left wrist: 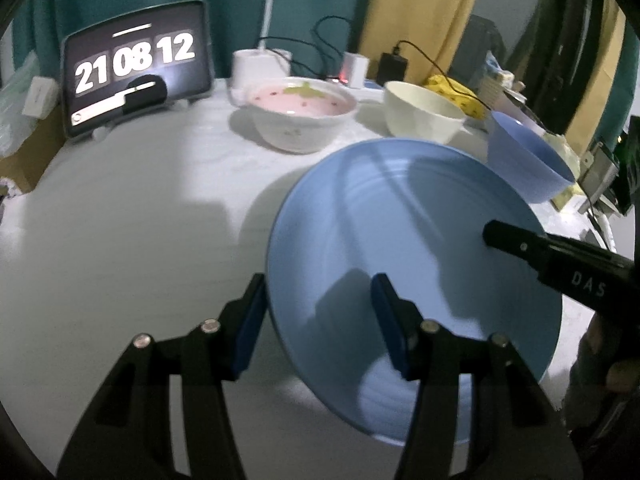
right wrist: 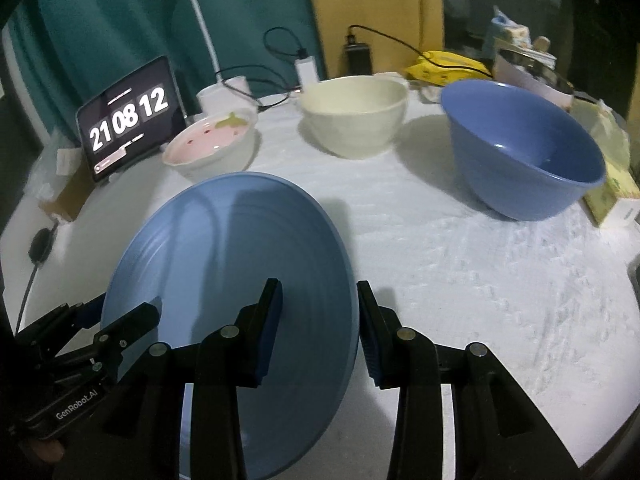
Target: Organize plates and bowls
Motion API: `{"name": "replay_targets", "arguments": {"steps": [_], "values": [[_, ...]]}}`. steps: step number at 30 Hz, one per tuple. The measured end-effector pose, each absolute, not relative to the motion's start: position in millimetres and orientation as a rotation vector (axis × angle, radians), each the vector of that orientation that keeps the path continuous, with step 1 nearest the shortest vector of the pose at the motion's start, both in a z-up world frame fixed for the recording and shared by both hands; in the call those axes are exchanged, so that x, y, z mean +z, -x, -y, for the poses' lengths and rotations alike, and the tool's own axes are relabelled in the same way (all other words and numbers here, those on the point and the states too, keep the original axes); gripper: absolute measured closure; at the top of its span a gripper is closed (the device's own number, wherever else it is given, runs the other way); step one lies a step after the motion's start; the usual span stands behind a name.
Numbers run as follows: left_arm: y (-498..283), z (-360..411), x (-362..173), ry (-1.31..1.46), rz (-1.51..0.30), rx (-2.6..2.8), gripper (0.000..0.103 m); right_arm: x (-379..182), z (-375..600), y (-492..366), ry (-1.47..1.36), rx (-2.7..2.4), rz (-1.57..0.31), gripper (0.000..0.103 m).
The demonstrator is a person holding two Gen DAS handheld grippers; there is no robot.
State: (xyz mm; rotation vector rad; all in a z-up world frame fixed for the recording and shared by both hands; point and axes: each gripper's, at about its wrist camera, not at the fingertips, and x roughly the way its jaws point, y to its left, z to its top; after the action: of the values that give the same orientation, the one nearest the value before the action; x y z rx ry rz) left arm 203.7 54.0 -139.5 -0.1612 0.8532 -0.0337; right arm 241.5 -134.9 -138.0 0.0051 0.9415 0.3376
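1. On a round table covered with a white cloth (right wrist: 460, 272), a tablet (right wrist: 128, 120) stands at the far left, its screen showing large white clock digits.
2. Just right of the tablet sits a white bowl with a pink strawberry-patterned inside (right wrist: 212, 144), and a white desk lamp (right wrist: 192, 4) rises behind it.
3. Next along the back is a plain cream bowl (right wrist: 356, 116), standing apart from its neighbours.
4. Furthest right is a deep blue bowl (right wrist: 524, 152), upright, with yellow packaging and clutter behind it.
5. Nearer the viewer, a wide light-blue plate (right wrist: 236, 300) is held tilted by both tools at once.
6. Left gripper (left wrist: 318, 320): half open, its blue pads straddling the plate's left rim, one finger above and one beneath. The pads seem to press on the rim, though blur makes contact hard to confirm.
7. Right gripper (right wrist: 318, 320): also part open, straddling the plate's right rim in the same way, apparently gripping it.
8. A hand (left wrist: 618, 372) shows at the frame edge behind the right tool.
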Motion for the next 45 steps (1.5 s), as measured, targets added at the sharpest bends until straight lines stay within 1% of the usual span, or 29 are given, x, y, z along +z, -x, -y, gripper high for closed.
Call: {"name": "replay_targets", "arguments": {"steps": [10,22,35,45], "values": [[-198.0,-96.3,-139.5,0.178,-0.835,0.037,0.049,-144.7,81.4,-245.7,0.047,0.394,-0.957,0.064],[-202.7,-130.9,-149.4,0.206,-0.859,0.083,0.049,-157.8,39.0,-257.9,0.08,0.438,-0.996,0.064],[-207.4,-133.1,-153.2,0.218,-0.871,0.08,0.049,-166.8,36.5,-265.2,0.09,0.435,-1.017,0.064],[-194.7,-132.3,-140.7,0.201,-0.83,0.133,0.048,-161.1,39.4,-258.8,0.114,0.444,-1.011,0.064]]}}
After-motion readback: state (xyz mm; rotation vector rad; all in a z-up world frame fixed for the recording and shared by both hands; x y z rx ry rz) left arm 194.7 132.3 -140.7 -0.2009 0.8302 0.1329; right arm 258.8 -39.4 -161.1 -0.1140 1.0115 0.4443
